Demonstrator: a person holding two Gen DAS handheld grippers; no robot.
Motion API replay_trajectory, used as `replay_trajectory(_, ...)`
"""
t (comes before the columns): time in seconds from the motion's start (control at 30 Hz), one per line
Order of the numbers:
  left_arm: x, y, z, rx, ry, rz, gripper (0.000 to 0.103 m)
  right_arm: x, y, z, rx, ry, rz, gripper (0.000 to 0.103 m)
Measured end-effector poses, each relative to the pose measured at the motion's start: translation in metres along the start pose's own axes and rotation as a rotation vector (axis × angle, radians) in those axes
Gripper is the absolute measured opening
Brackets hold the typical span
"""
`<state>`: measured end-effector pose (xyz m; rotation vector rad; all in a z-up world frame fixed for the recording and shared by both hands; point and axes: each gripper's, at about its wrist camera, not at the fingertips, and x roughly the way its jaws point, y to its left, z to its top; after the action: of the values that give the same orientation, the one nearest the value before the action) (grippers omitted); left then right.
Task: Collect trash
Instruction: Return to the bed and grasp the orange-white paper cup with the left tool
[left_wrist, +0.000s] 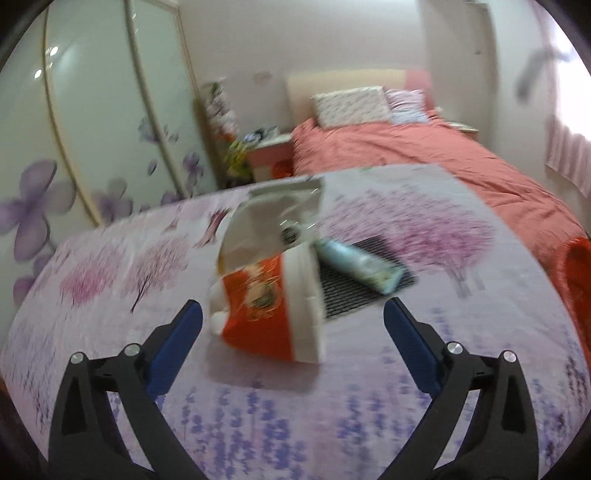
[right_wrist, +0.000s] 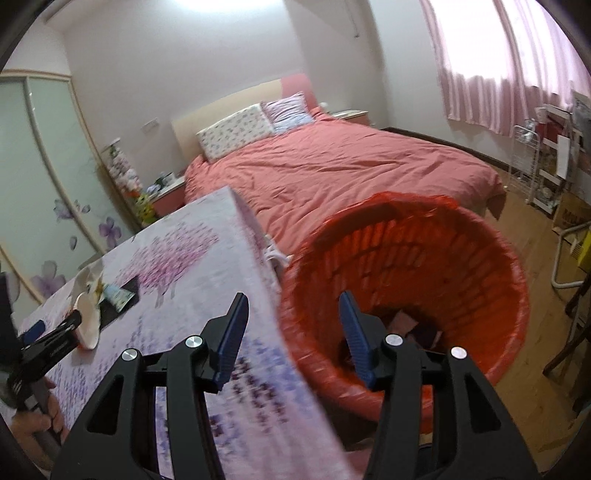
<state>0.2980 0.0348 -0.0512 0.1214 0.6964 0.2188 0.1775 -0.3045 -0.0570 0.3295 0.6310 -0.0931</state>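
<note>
Orange-red and white, a crumpled snack bag (left_wrist: 269, 306) lay near the middle of the tabletop (left_wrist: 424, 369), which was covered in a lilac cloth printed with blossom trees, in the left wrist view. The left gripper (left_wrist: 293, 317) hung over the near edge with its blue-padded jaws spread wide, one either side of the bag and touching nothing. A torn silvery wrapper (left_wrist: 273, 218) stood against the bag's far side. Just to its right a pale blue tube (left_wrist: 360, 266) lay on a dark ribbed mat (left_wrist: 354, 284). Beyond the far edge stood a bed (left_wrist: 424, 158) under a coral cover.

The right wrist view showed the right gripper (right_wrist: 293, 315) at the tabletop's right edge, jaws parted and empty: one blue finger over the cloth, the other over a red slatted bin (right_wrist: 424, 243) standing on the floor beside the table. Scraps lay at the bin's bottom, blurred. The bag, wrapper and tube appeared far left, by the left gripper.
</note>
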Motion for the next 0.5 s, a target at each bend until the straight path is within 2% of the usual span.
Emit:
replay_trajectory(0.17, 0.017, 0.005, -0.001, 0.003, 0.008, 0.075, 0.095, 0.0, 0.014, -0.002, -0.023, 0.017, 0.014, 0.052)
replay_trajectory(0.23, 0.021, 0.009, -0.003, 0.001, 0.022, 0.091, 0.09, 0.0, 0.018, -0.004, -0.032, 0.021, 0.016, 0.052)
replay_trajectory(0.4, 0.027, 0.048, -0.014, -0.059, 0.072, 0.08, 0.082, 0.002, 0.029, -0.007, -0.047, 0.029, 0.022, 0.052)
replay_trajectory(0.5, 0.032, 0.082, -0.021, -0.135, 0.092, 0.046, 0.075, 0.004, 0.036, -0.008, -0.055, 0.034, 0.027, 0.052)
